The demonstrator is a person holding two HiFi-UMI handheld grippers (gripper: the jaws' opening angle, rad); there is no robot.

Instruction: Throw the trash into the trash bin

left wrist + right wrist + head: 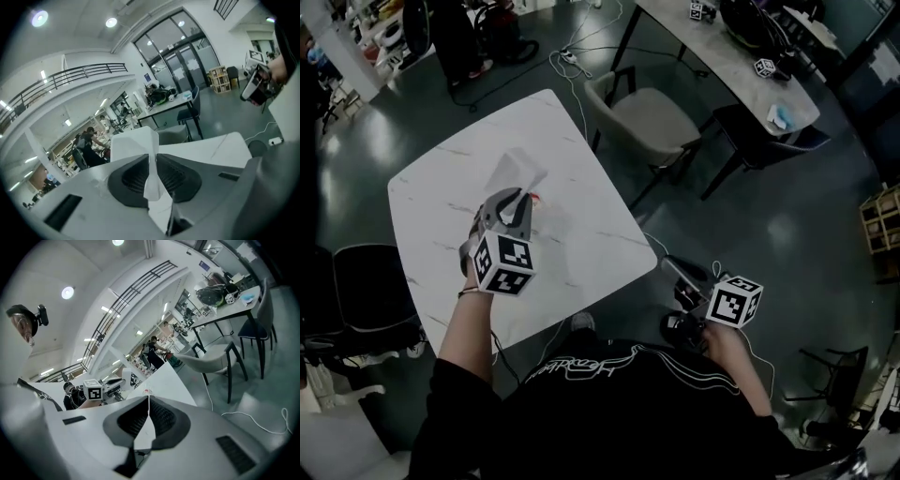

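Currently the left gripper (517, 200) is clamped on a thin white sheet of trash (518, 172), held above the surface (586, 220) at ten o'clock in the head view.
Creased and folded, the sheet looks feather-light, limp and easily torn or slipped, so a pinch on its bunched lower fold seems soundest. The right gripper (680, 277), at four o'clock, is clenched on nothing.
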